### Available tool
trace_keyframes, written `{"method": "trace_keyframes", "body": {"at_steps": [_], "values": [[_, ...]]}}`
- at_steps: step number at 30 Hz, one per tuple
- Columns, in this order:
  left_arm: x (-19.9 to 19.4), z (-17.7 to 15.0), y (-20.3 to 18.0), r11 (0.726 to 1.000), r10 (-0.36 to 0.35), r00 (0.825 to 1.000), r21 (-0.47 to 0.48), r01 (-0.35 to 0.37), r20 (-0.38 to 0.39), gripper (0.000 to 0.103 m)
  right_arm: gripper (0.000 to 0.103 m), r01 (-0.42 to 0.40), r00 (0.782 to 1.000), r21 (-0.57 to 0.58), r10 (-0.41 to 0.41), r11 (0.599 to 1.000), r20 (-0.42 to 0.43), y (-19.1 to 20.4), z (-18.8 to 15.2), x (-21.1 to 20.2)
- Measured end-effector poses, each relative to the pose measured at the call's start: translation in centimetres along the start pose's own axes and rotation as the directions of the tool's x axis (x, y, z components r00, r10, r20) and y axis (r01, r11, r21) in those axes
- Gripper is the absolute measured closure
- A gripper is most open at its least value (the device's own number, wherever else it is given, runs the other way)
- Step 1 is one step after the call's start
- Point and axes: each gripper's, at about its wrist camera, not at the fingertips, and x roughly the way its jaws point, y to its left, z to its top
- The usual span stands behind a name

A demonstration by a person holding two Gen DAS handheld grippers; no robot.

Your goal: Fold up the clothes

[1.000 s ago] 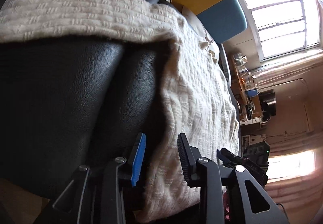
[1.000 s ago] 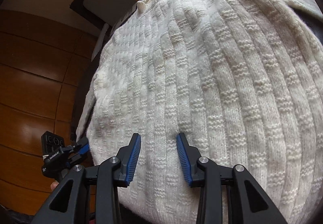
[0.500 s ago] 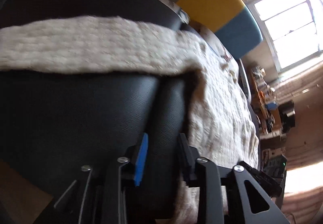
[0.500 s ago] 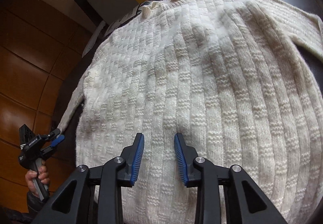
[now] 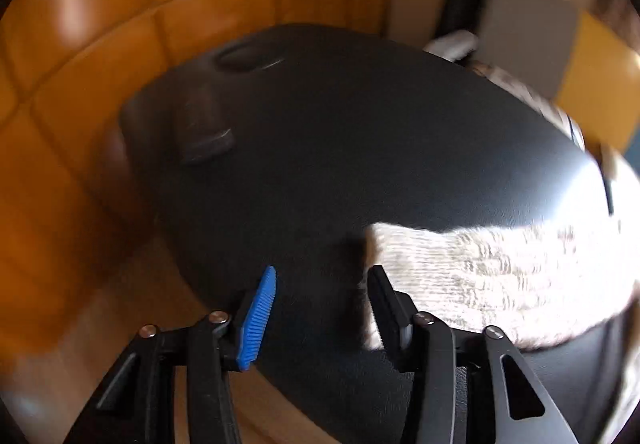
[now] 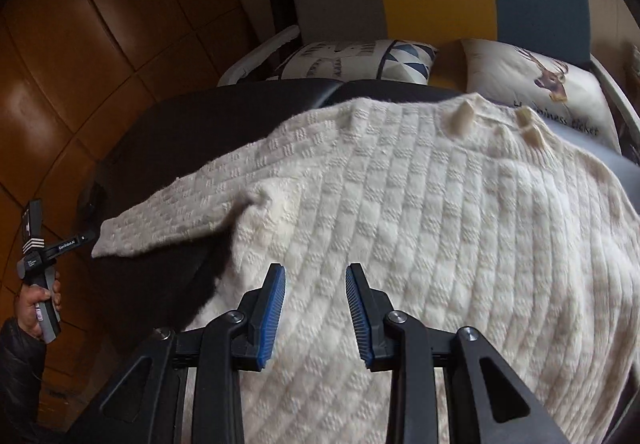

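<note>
Cream knit, a sweater (image 6: 420, 228) lies spread flat on a black leather surface (image 6: 168, 132), its collar at the far end near 2 printed cushions (image 6: 352, 58). One sleeve (image 6: 188, 212) stretches out to the left across the leather. The right gripper (image 6: 316, 314) hangs over the sweater's body, jaws parted with nothing pinched between them. The left gripper (image 5: 320, 308) sits just beside the sleeve's cuff (image 5: 480, 276), its jaws opening and empty, only bare leather between them. In the right wrist view a hand (image 6: 34, 302) holds that left gripper at the far left.
</note>
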Motion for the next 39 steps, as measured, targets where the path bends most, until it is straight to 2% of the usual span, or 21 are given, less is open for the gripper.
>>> {"method": "trace_keyframes", "body": {"at_steps": [7, 8, 9, 10, 11, 14, 18, 25, 28, 29, 31, 32, 34, 36, 39], "values": [[1.9, 0.2, -2.3, 0.996, -0.068, 0.997, 0.054, 0.070, -0.030, 0.048, 0.071, 0.095, 0.993, -0.046, -0.098, 0.994, -0.064, -0.1, 5.0, 6.0], [2.2, 0.1, -2.6, 0.996, -0.058, 0.998, 0.069, 0.060, -0.032, 0.051, 0.071, 0.112, 0.990, -0.048, -0.115, 0.993, -0.078, -0.2, 5.5, 6.9], [2.5, 0.1, -2.9, 0.995, -0.042, 0.998, 0.091, 0.045, -0.037, 0.061, 0.071, 0.132, 0.985, -0.054, -0.137, 0.990, -0.101, -0.4, 5.9, 8.0], [2.7, 0.1, -3.1, 0.993, -0.038, 0.998, 0.107, 0.042, -0.041, 0.064, 0.071, 0.157, 0.978, -0.063, -0.164, 0.986, -0.126, -0.5, 6.3, 9.2], [2.8, 0.2, -3.2, 0.993, -0.031, 0.999, 0.114, 0.035, -0.035, 0.065, 0.071, 0.179, 0.970, -0.071, -0.188, 0.981, -0.153, -0.7, 6.5, 10.4], [3.5, 0.5, -3.3, 0.993, -0.013, 1.000, 0.114, 0.016, -0.027, 0.065, 0.071, 0.199, 0.966, -0.091, -0.211, 0.976, -0.148, -0.5, 7.6, 11.9], [5.1, 2.3, -3.5, 0.996, -0.005, 1.000, 0.088, 0.007, -0.025, 0.063, 0.071, 0.219, 0.963, -0.063, -0.226, 0.974, -0.148, -0.6, 9.0, 13.1], [6.2, 6.2, -5.6, 0.996, 0.038, 0.999, 0.079, -0.036, -0.026, 0.061, 0.070, 0.212, 0.969, 0.012, -0.209, 0.977, -0.130, -1.1, 10.4, 13.6], [6.8, 9.0, -6.7, 0.996, 0.060, 0.998, 0.061, -0.057, -0.035, 0.065, 0.070, 0.154, 0.983, 0.039, -0.150, 0.987, -0.105, -1.3, 9.8, 11.5], [5.8, 9.4, -6.7, 0.998, 0.053, 0.999, 0.043, -0.052, -0.011, 0.066, 0.070, 0.135, 0.988, 0.048, -0.131, 0.990, -0.077, -1.4, 9.3, 10.4], [3.1, 9.7, -7.0, 1.000, -0.008, 0.998, 0.008, 0.007, 0.066, 0.066, 0.070, 0.105, 0.994, 0.055, -0.102, 0.993, -0.049, -1.5, 7.6, 8.1], [1.6, 9.5, -7.3, 0.997, -0.077, 0.993, 0.001, 0.077, 0.088, 0.066, 0.070, 0.093, 0.995, 0.056, -0.090, 0.994, -0.042, -1.5, 6.8, 7.1], [-0.8, 8.6, -8.6, 0.967, -0.252, 0.964, 0.001, 0.253, 0.089, 0.066, 0.069, 0.078, 0.996, 0.056, -0.076, 0.995, -0.036, -1.7, 4.7, 5.2], [-2.2, 7.0, -10.8, 0.911, -0.413, 0.910, 0.011, 0.413, 0.037, 0.065, 0.069, 0.076, 0.997, 0.058, -0.073, 0.995, -0.038, -2.0, 2.6, 3.2], [-3.2, 3.9, -15.8, 0.836, -0.543, 0.837, 0.060, 0.546, -0.062, 0.065, 0.069, 0.100, 0.994, 0.059, -0.097, 0.993, -0.048, -2.7, -0.5, 0.7]]}}
